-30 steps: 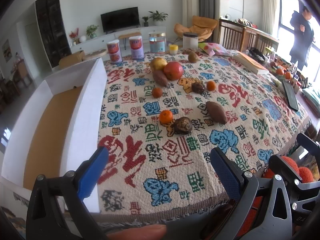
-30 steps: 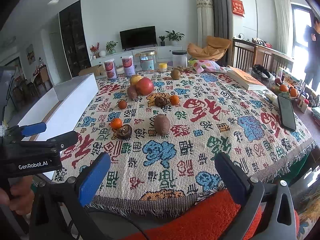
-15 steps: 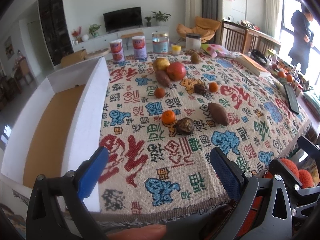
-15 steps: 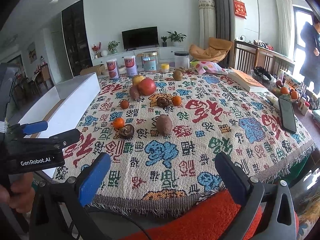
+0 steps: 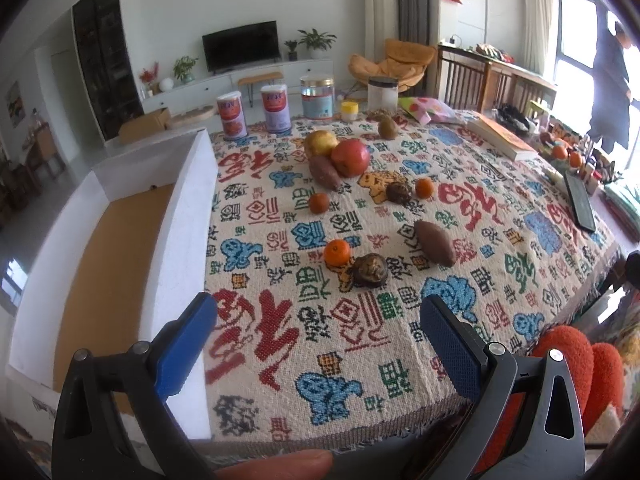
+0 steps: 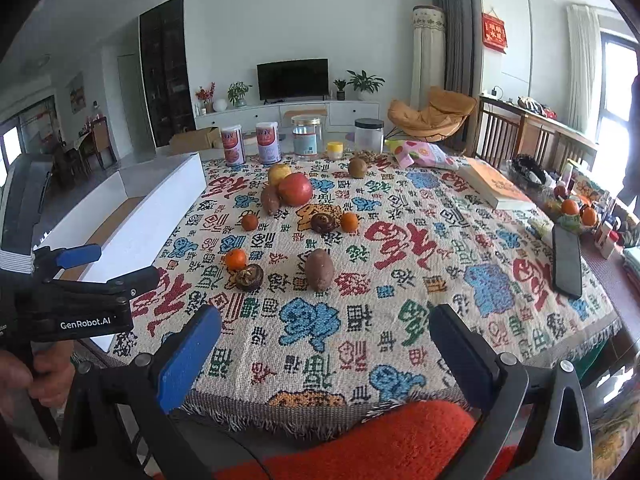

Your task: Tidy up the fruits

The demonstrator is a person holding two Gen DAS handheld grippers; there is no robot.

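Observation:
Fruit lies scattered on the patterned tablecloth (image 5: 360, 336): a mandarin (image 5: 337, 251) beside a dark wrinkled fruit (image 5: 370, 269), a sweet potato (image 5: 434, 237), a red apple (image 5: 350, 157), a yellow apple (image 5: 320, 143), more mandarins and a kiwi (image 5: 387, 127). A white box (image 5: 176, 232) with a brown floor stands at the table's left. My left gripper (image 5: 318, 344) hangs open over the near edge, empty. In the right wrist view the mandarin (image 6: 235, 259), sweet potato (image 6: 319, 269) and red apple (image 6: 295, 189) lie ahead; my right gripper (image 6: 324, 350) is open and empty.
Cans (image 5: 232, 114) and jars (image 5: 317, 97) line the far edge. A book (image 5: 502, 137), a snack bag (image 5: 426, 108) and a dark phone (image 5: 579, 200) lie to the right. A red-orange cushion (image 6: 384, 440) sits below the near edge. A person (image 5: 610, 92) stands by the window.
Both grippers have risen slightly and tilted up, so the table sits lower in view. Nothing was grasped; the fruit has not moved.

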